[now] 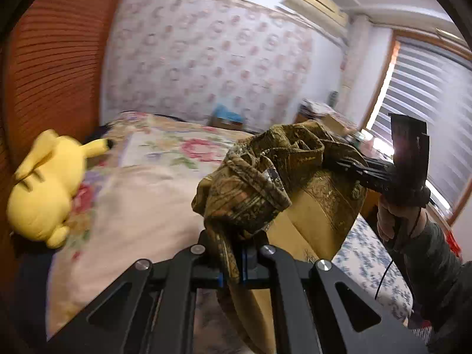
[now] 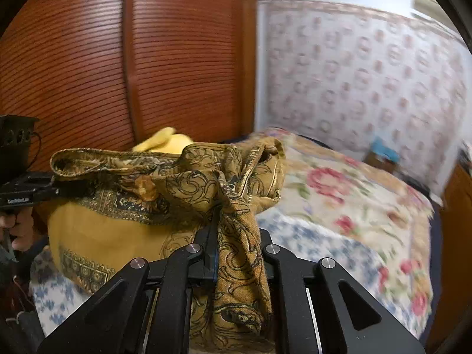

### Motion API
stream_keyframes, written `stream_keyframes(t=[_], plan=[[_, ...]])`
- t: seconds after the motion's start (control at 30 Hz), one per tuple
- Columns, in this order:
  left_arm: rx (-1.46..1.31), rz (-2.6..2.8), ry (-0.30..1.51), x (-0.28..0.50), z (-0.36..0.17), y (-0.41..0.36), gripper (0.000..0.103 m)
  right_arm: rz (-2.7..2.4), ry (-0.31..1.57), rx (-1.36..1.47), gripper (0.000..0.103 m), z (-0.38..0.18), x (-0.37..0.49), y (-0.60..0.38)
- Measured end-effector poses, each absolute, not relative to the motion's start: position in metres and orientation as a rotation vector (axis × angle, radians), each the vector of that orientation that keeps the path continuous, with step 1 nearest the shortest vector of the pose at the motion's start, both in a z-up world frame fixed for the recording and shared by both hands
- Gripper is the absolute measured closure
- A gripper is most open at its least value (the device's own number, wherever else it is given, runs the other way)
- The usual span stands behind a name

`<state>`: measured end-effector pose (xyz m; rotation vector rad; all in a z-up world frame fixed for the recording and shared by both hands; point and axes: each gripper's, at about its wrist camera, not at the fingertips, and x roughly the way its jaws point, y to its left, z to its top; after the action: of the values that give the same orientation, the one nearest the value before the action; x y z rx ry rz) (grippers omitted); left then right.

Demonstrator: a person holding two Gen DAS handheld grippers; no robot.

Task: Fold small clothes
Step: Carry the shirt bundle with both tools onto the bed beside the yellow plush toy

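— Grippers: your left gripper (image 1: 236,253) and right gripper (image 2: 233,233), two, both clamped on one scarf (image 1: 265,177) held above the bed (image 1: 132,200).
— Only your left view shows the blinds (image 1: 427,103); one plush (image 1: 44,188) sits by the bed's headboard (image 2: 118,59).

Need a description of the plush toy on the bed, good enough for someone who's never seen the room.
Start at the ribbed reddish-brown wooden headboard and drop to the floral bedspread below it. The plush toy lies there beside the headboard. It is the only plain bright yellow thing, with black-tipped ears, unlike the mustard paisley cloth.
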<state>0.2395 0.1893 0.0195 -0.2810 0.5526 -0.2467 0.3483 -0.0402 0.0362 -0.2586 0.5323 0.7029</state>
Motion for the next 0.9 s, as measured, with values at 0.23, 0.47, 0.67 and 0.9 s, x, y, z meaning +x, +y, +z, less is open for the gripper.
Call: stream_keyframes(t=[0.23,0.47,0.67,0.9], plan=[[-0.354,-0.104,0.565,0.227,-0.018,0.256,0.099,0.853,0.548,-0.343,0.094,0.028,0.397,0.083],[-0.431,-0.003,0.634,0.222,-0.066,0.289,0.099,0.909,0.609,-0.451,0.094,-0.013,0.444,0.185],[-0.394,0.038,0.675,0.22,-0.078,0.29,0.093,0.757,0.655,-0.446,0.068,-0.041,0.47,0.181],[-0.374,0.098,0.621,0.204,-0.063,0.3,0.057,0.693,0.652,-0.328,0.057,-0.025,0.473,0.149]])
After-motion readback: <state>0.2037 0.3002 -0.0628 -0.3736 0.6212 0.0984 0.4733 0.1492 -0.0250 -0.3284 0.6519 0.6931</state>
